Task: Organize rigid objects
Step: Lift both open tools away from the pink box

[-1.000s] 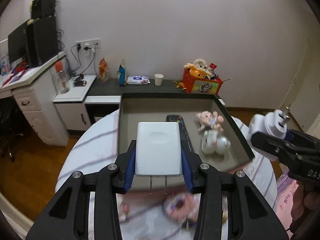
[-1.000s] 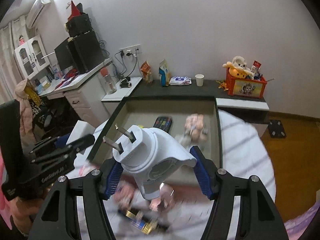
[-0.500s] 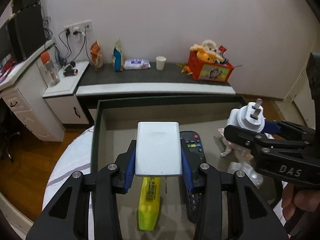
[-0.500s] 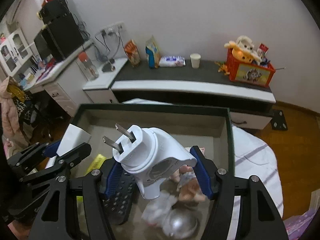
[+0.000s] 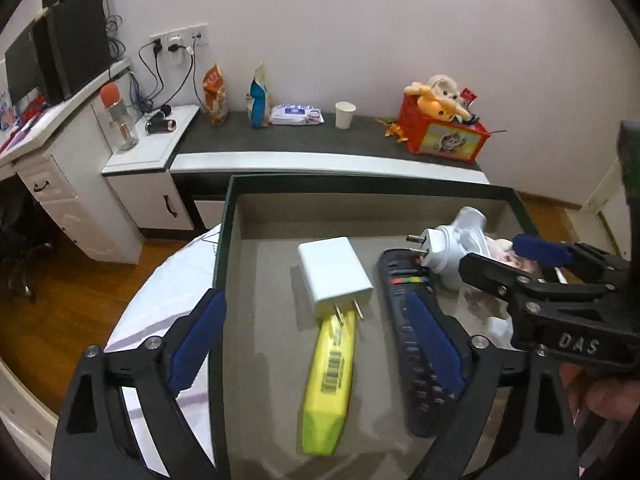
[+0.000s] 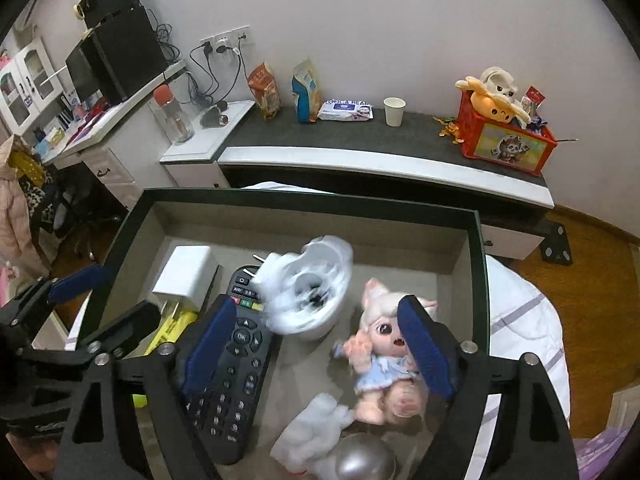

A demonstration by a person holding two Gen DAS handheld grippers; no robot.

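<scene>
The left gripper (image 5: 316, 344) hung over the near end of the tray (image 5: 222, 240), jaws spread wide and holding nothing, its left finger outside the tray's green wall. Under it lay a yellow cutter (image 5: 331, 380), lengthways, and the charger (image 5: 334, 276) sat just beyond with its two prongs resting on the cutter's far tip. A black remote (image 5: 416, 356) ran alongside on the right, partly behind the blue pad.

The right gripper (image 6: 312, 344) was also wide apart and empty, over the tray's right half. Between its fingers, further in, the white plug (image 6: 308, 284) showed blurred, its pins pointing left and its body overlapping the top of the remote (image 6: 232, 364); I could not tell if it was resting or in the air. A doll (image 6: 380, 356) in a blue dress lay to the right, partly behind the right finger, with a crumpled white thing (image 6: 312, 432) and a silver ball (image 6: 364, 460) nearest the camera.

Past the tray, a dark counter (image 6: 360, 132) along the wall carried snack bags, a wipes pack (image 6: 346, 109), a paper cup (image 6: 394, 111) and a red toy box (image 6: 506, 140)
</scene>
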